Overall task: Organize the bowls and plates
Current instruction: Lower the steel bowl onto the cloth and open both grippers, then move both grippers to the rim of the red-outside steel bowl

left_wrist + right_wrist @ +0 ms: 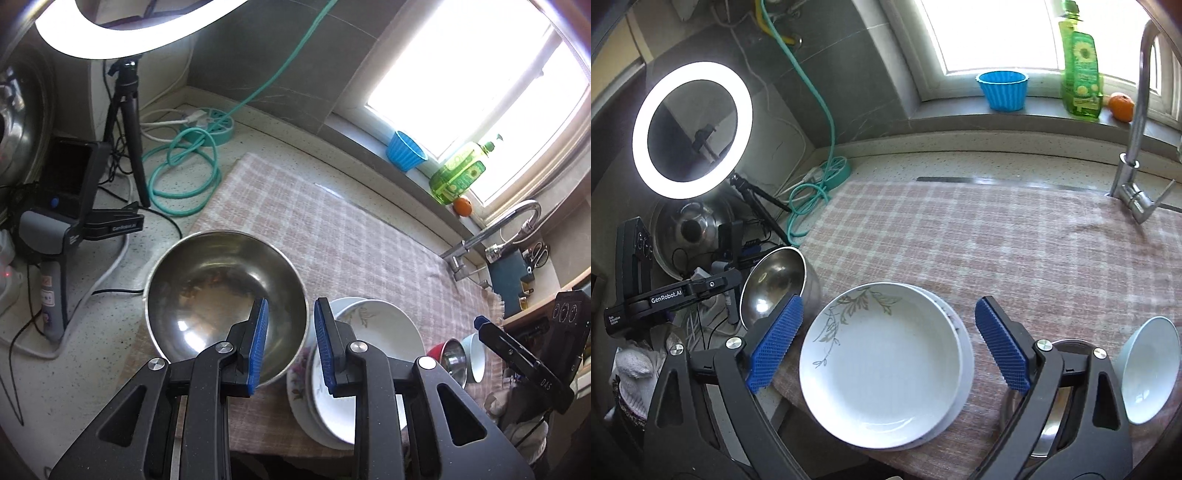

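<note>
Lying across the counter, a pink checked cloth (pixel 997 240), wide bare room on it from twelve to three o'clock of the plates in the right wrist view; ending at its near edge just under the plate stack; crowding the nine o'clock side, a lit ring light (pixel 692 129) on a tripod, teal hose (pixel 181 173) coiled beyond.

Sitting empty at ten o'clock in the left wrist view, a steel bowl (pixel 221 295), its rim overhanging the cloth's left edge; touching or nearly touching the stack of white plates (pixel 882 365) at its three o'clock, cannot tell which; showing a grey leaf print, the top plate, nothing on it; lying further right, a pale bowl (pixel 1148 369) tipped on its side beside a small steel bowl (pixel 452 360) with a red one.

Hanging narrow over the gap between steel bowl and plates, the left gripper (pixel 291 343), holding nothing; spreading wide either side of the plate stack, the right gripper (pixel 886 343), pads clear of the rim, nothing gripped.
</note>
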A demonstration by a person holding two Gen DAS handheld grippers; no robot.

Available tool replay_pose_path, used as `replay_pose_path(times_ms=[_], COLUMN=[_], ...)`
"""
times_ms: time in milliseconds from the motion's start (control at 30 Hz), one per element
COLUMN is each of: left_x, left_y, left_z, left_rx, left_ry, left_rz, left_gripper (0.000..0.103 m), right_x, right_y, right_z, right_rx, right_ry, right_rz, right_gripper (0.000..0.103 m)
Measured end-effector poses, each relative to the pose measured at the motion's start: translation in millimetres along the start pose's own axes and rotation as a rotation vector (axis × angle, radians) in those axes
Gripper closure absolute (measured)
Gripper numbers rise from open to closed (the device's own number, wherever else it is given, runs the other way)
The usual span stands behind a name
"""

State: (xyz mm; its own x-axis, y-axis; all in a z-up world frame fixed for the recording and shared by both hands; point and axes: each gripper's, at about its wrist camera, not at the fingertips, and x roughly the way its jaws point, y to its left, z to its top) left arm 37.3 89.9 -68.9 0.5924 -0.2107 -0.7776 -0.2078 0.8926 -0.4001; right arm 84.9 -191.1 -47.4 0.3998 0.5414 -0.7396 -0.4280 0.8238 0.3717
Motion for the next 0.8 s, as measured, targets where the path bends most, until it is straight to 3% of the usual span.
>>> replay_pose_path(times_ms=[267,500,667,800], left_x=[21,54,75,93], left_y=[-58,-108,-140,-162], left_z=[-7,-25,-41,-54], left_rx=[0.105,0.197,0.258,0.310], left_ry=[0.035,0.125,0.192,0.246], left_rz=[-0.075,-0.143,-0.188,-0.212], left_gripper=[0.079,0.079,0.079,0.079], right_x=[-48,-75,-88,-85], right_y=[-67,-118,-150,-167], right_z=[-21,-50,-73,-90], right_rx=[0.103,0.214,0.333,0.404], right_ry=[-0.033,0.008,0.012,0.052], right_rz=[-0.090,-0.211,-0.193,-0.170], right_gripper=[0.007,0.007,0.007,0.027])
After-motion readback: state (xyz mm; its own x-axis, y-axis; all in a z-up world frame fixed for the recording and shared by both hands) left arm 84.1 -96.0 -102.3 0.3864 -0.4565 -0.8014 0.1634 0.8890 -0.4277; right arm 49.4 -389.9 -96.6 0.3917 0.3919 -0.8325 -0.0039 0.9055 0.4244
